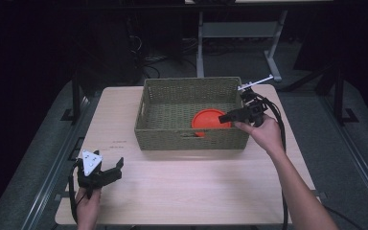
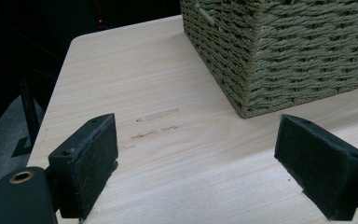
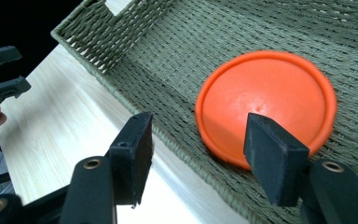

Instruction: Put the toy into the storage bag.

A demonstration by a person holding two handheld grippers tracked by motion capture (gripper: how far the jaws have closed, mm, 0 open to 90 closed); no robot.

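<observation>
1. A green woven basket (image 1: 191,139) stands on the far half of a pale wooden table (image 1: 187,191), a little right of its middle.
2. An orange disc (image 1: 210,120) lies flat on the basket floor, in the near right part, close to the near wall.
3. In the right claw view the disc (image 3: 265,100) shows a raised rim and sits just past the near wall of the basket (image 3: 121,51).
4. The right claw (image 1: 230,116) is held over the basket's near right corner, pointing left across it toward the disc.
5. Seen in its own view, the right claw (image 3: 198,149) has its jaws part open with nothing between them; 1 jaw hangs over the basket's rim and the other over the disc's near edge, neither pressing on it.
6. The left claw (image 1: 111,171) rests low at the near left corner of the table, well apart from the basket, a grey plate on top.
7. In its own view the left claw (image 2: 198,154) stands wide open and empty above bare table (image 2: 168,154), with the corner of the basket (image 2: 279,60) ahead of it.
</observation>
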